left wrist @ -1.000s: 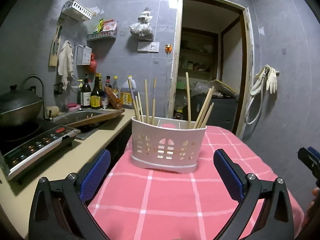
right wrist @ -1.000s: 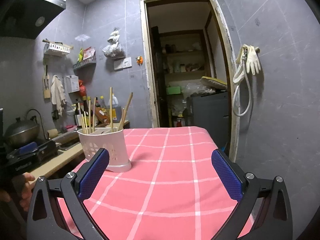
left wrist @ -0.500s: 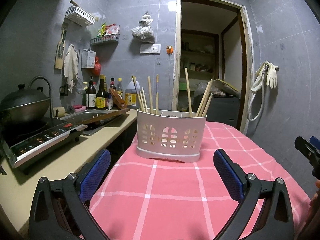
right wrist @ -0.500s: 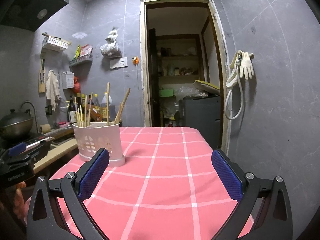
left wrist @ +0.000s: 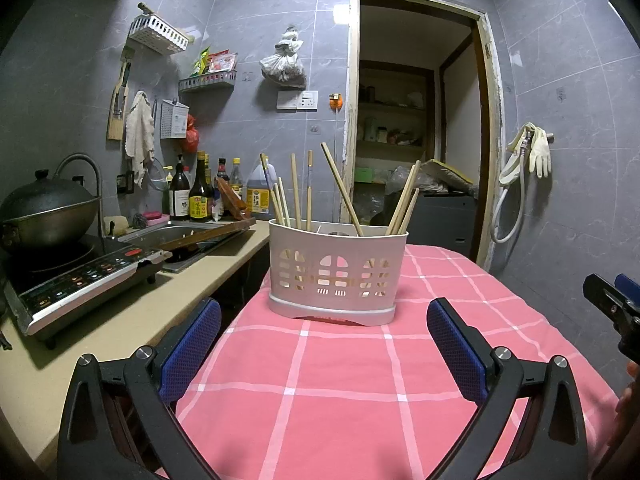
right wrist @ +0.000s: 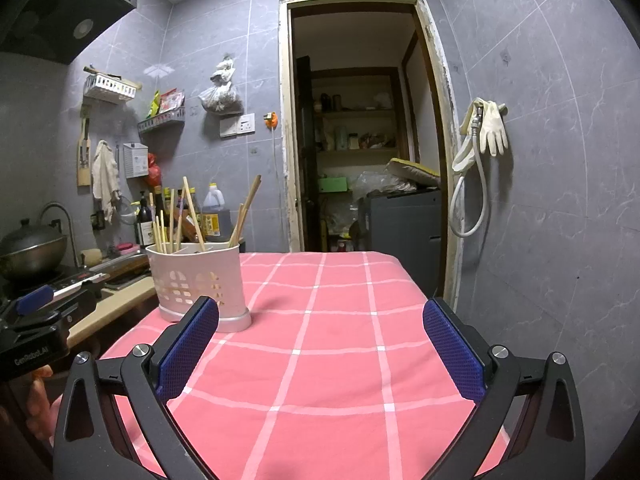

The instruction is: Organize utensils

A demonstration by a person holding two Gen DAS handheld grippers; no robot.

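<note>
We hold the left gripper (left wrist: 324,340) low over the near part of the table with the pink checked cloth (left wrist: 340,380), its blue-padded fingers spread wide and empty; the right gripper (right wrist: 320,344) is likewise spread wide and holds nothing. Just beyond the left gripper, the white perforated plastic utensil holder (left wrist: 335,276) stands upright near the table's far left corner, wooden chopsticks (left wrist: 295,192) leaning out of it. Behind it is the doorway (left wrist: 416,120).

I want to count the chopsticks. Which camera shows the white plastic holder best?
The left wrist view: the white plastic utensil holder sits centred and faces the camera. In the right wrist view it stands off to the left, with a blue-padded gripper finger overlapping its base.
</note>
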